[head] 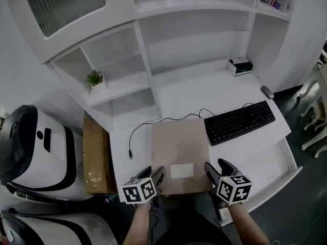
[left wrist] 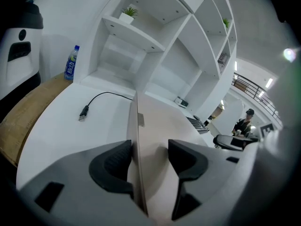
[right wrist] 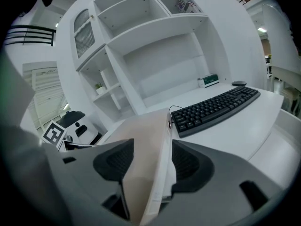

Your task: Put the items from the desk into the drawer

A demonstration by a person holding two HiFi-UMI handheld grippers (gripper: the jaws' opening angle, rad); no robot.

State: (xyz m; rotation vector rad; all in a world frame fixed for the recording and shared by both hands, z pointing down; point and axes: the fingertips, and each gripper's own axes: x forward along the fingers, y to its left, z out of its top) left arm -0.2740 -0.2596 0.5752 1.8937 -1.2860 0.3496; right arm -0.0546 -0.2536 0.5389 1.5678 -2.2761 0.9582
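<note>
Both grippers sit at the near edge of the desk [head: 204, 91], one at each near corner of the brown folder [head: 179, 147]. The left gripper [head: 156, 175] has its jaws closed round the folder's left corner. In the left gripper view the folder [left wrist: 160, 126] runs edge-on between the pads of that gripper [left wrist: 149, 157], with the left pad against it. The right gripper [head: 210, 170] clamps the right corner. In the right gripper view the folder [right wrist: 146, 131] fills the gap between the pads of that gripper [right wrist: 153, 161], and pale page edges show at its side. A white label [head: 182, 171] lies on the folder between the two grippers. The folder stretches away from both grippers over the desk. Just ahead and left of the left gripper, a black cable [head: 132, 142] ends in a plug [left wrist: 84, 112] on the desk top. Ahead and right of the right gripper lies a black keyboard [head: 239, 121], beside the folder's far right corner. Right of the right gripper, a white drawer [head: 273, 165] stands pulled out. Farther off, a dark mouse [head: 266, 92] and a small box [head: 240, 65] sit near the back wall. A potted plant [head: 95, 79] stands on a shelf, far ahead of the left gripper.
</note>
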